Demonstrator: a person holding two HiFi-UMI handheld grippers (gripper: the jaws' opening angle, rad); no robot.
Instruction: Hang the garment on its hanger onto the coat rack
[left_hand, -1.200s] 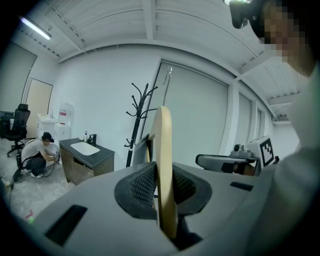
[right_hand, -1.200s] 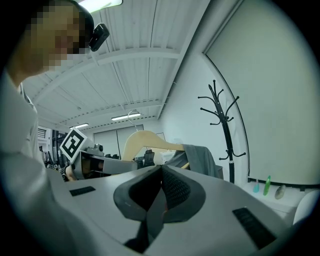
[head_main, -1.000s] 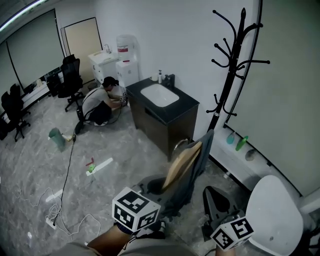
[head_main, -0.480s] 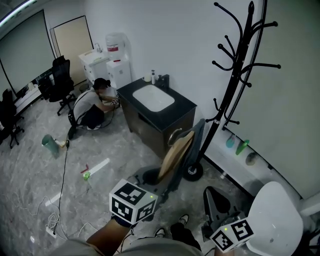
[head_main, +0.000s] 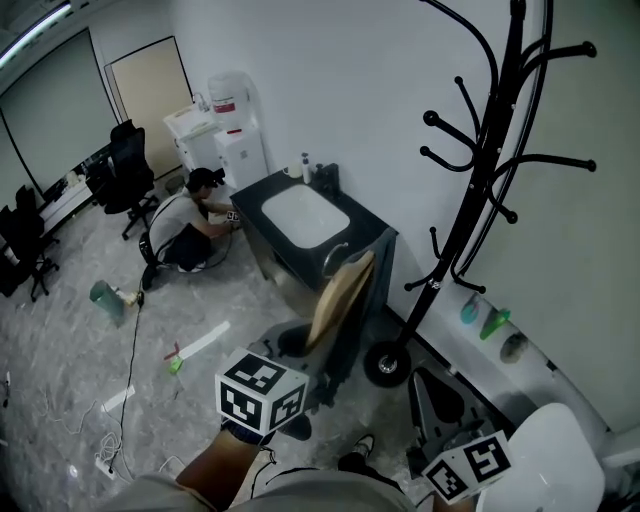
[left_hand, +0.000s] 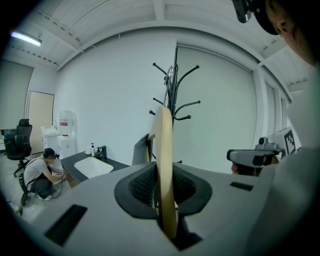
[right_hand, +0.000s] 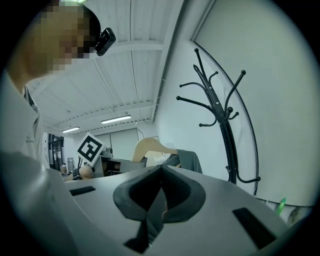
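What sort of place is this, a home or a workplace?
Probably a workplace, an office-like room: black swivel chairs stand at the far left, a water dispenser stands next to a sink cabinet, and cables trail across the floor.

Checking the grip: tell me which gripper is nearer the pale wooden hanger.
Left. The left gripper is clamped on the pale wooden hanger; the right gripper sits apart to its right, shut.

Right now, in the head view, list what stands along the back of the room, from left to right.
From the left: black office chairs → water dispenser → sink → coat rack.
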